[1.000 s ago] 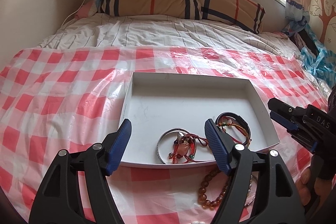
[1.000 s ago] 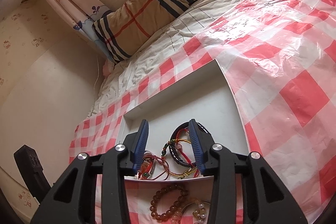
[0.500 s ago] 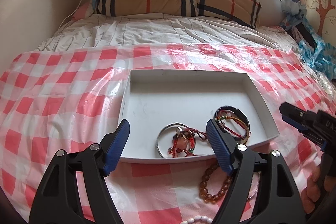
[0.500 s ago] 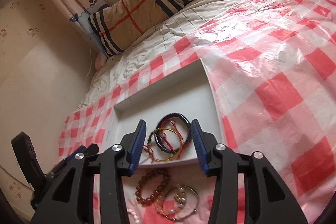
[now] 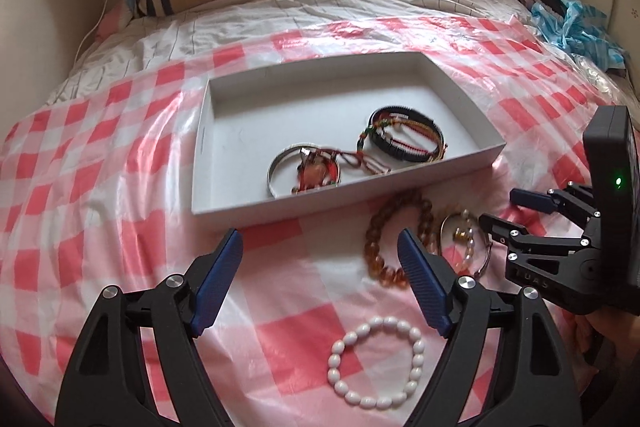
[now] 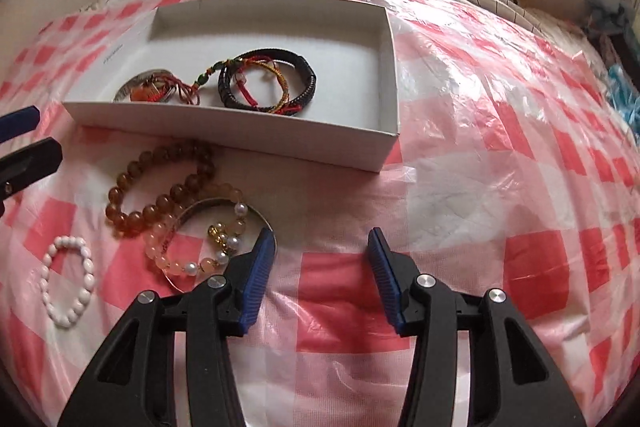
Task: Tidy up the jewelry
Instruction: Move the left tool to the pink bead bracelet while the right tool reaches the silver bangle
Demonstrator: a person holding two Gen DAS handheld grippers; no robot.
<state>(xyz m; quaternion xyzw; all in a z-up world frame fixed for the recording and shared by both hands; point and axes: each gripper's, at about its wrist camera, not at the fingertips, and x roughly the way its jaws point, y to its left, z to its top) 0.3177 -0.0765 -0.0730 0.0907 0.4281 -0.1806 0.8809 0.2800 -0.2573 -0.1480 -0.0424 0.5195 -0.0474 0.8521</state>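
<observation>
Hovering over checked cover (image 5: 132, 195), left gripper (image 5: 320, 247) jaws widening, empty, white bead bracelet (image 5: 376, 363) just below, right gripper (image 6: 322, 247) spread, empty, bead bracelets (image 6: 160, 183) to its left, tray (image 6: 240, 131) ahead holding bangles (image 6: 268, 83)

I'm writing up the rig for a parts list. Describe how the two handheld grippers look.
Both are alike: the left gripper and the right gripper have matte black, triangular cut-out arms with silver screw heads, and their jaws carry ribbed blue pads. Seen from the left wrist camera, the right gripper also bears a black box with a lit green light, and embossed lettering marks its body. No cables or sleeves show.
</observation>
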